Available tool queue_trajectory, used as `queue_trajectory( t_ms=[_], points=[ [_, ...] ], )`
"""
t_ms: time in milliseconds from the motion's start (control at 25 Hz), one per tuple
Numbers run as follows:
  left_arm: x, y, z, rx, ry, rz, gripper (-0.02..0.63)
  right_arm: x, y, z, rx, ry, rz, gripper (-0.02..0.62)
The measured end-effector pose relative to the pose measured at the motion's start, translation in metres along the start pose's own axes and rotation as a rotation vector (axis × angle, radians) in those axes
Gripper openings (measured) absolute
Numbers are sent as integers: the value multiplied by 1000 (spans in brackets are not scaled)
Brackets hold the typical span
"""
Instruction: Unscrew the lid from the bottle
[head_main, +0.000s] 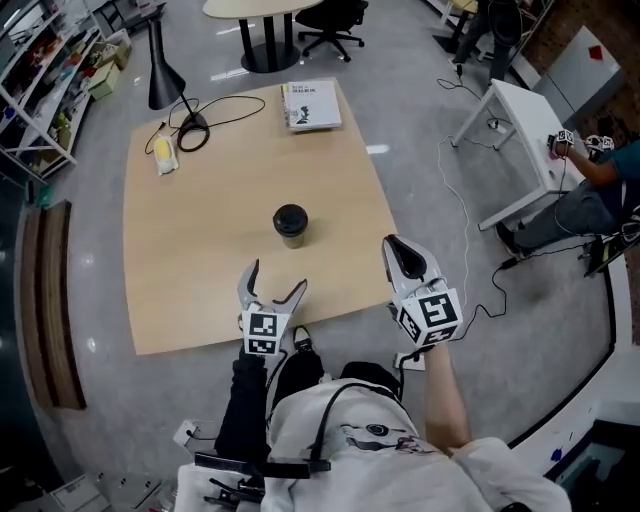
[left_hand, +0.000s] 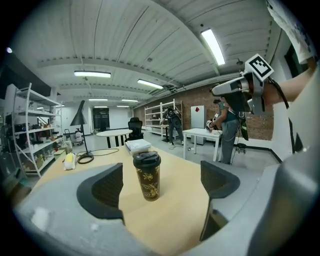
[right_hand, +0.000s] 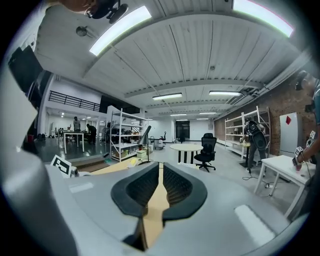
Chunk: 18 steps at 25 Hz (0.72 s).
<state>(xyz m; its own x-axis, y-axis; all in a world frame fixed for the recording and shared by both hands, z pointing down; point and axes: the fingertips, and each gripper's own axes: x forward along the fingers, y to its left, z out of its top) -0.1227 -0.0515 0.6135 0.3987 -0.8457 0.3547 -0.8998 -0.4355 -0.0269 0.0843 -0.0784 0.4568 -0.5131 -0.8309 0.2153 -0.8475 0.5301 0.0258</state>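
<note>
A dark bottle (head_main: 290, 225) with gold print and a black lid (head_main: 290, 216) stands upright near the middle of the wooden table (head_main: 200, 260). My left gripper (head_main: 272, 290) is open at the table's near edge, short of the bottle. In the left gripper view the bottle (left_hand: 147, 176) stands beyond the two spread fingers, in line with the gap and untouched. My right gripper (head_main: 400, 255) hangs to the right of the bottle over the table's near right corner. Its jaws (right_hand: 160, 182) are shut with nothing between them.
At the table's far side stand a black desk lamp (head_main: 165, 80) with a coiled cable, a yellow object (head_main: 164, 153) and a book (head_main: 312, 105). A white side table (head_main: 525, 130) and a seated person (head_main: 600, 190) are to the right. Shelving (head_main: 40, 70) lines the left.
</note>
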Motion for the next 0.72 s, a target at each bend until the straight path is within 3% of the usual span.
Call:
queue_trajectory(
  t_ms=[160,280,480,720],
  points=[
    [35,11,-33,-28,46,-20,500,22,-6,1,31,15,18,54],
    [66,11,-59,-47,90,-33,499,31,-16,3,47,34,46,119],
    [115,24,-90,-82,148,5,499,54,-38,2,1,84,104,124],
    [167,30,-88,-43,105,43,499,72,-78,-7,-33,151,117,121]
  ],
)
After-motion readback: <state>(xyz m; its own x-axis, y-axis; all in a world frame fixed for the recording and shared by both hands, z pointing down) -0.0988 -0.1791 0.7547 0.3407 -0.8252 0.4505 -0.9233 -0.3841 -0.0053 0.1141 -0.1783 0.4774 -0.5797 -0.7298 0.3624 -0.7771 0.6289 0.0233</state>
